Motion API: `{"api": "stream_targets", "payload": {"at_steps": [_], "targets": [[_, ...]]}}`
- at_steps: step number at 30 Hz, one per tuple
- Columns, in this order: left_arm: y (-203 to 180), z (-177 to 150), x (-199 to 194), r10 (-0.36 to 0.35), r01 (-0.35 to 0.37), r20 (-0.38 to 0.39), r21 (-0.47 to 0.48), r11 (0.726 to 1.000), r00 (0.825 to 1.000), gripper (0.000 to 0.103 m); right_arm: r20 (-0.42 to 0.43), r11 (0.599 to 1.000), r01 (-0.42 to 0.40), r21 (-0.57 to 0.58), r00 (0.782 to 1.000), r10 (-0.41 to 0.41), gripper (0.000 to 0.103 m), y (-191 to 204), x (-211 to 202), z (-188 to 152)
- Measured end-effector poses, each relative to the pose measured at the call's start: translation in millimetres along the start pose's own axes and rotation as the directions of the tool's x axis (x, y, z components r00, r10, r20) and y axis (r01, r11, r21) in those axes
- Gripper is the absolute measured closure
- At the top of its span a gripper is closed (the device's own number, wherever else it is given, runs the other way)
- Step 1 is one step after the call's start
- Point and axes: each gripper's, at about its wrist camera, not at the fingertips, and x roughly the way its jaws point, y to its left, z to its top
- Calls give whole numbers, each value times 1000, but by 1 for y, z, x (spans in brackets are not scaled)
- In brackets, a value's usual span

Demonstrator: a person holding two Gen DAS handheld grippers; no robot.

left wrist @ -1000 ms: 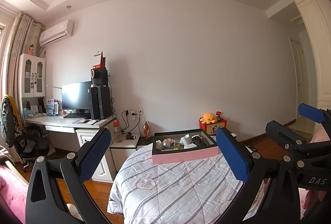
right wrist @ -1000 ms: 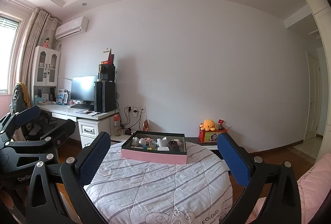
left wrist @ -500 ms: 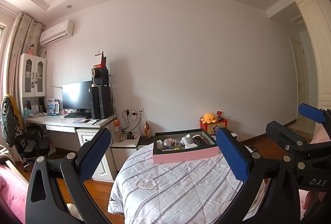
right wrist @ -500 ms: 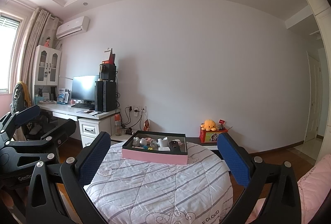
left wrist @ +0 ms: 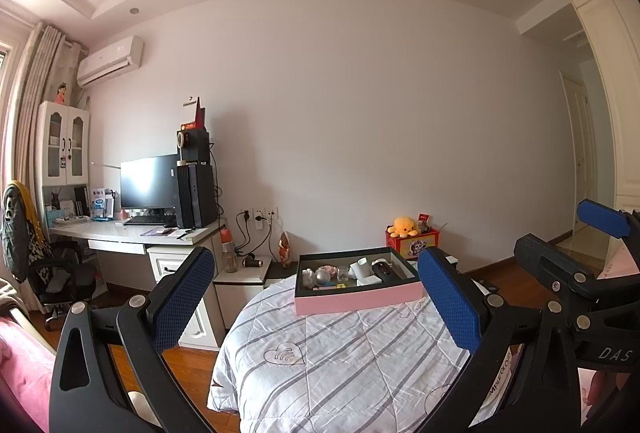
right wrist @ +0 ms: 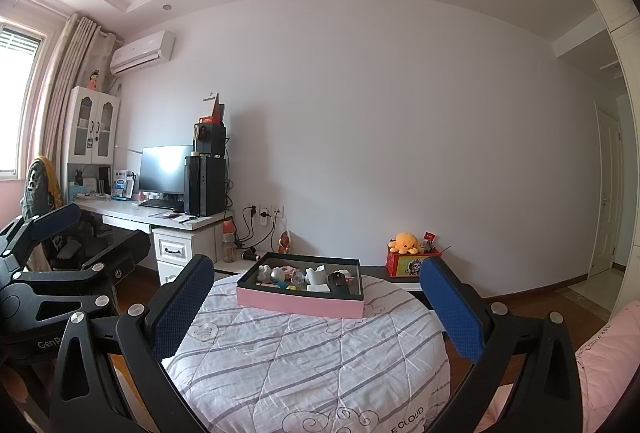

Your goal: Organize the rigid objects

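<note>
A pink box (left wrist: 358, 300) with a dark inside stands at the far side of a round table under a grey striped quilt (left wrist: 340, 361). It holds several small things: a silver ball (left wrist: 322, 276), a white cup (left wrist: 362, 267), a black mouse (left wrist: 383, 270). The box also shows in the right wrist view (right wrist: 300, 303). My left gripper (left wrist: 320, 309) is open and empty, held well short of the box. My right gripper (right wrist: 316, 309) is open and empty, also short of the box. Each gripper shows at the edge of the other's view.
A white desk (left wrist: 132, 233) with monitor and black tower stands at the left, a chair (left wrist: 60, 273) beside it. A low shelf behind the table carries a red box with an orange plush (left wrist: 404, 227). Pink bedding (right wrist: 608, 353) lies at the right.
Both views have crept slightly towards the table; the box sits a touch nearer. Both grippers stay open and empty.
</note>
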Motion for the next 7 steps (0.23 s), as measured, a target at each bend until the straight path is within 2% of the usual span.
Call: {"api": "stream_targets", "payload": {"at_steps": [7], "targets": [[1,-3,1,-3,3,-11,-7,1000,1000,0,-4,1000,-2,-1,1000,2,0,-1,1,-1]]}}
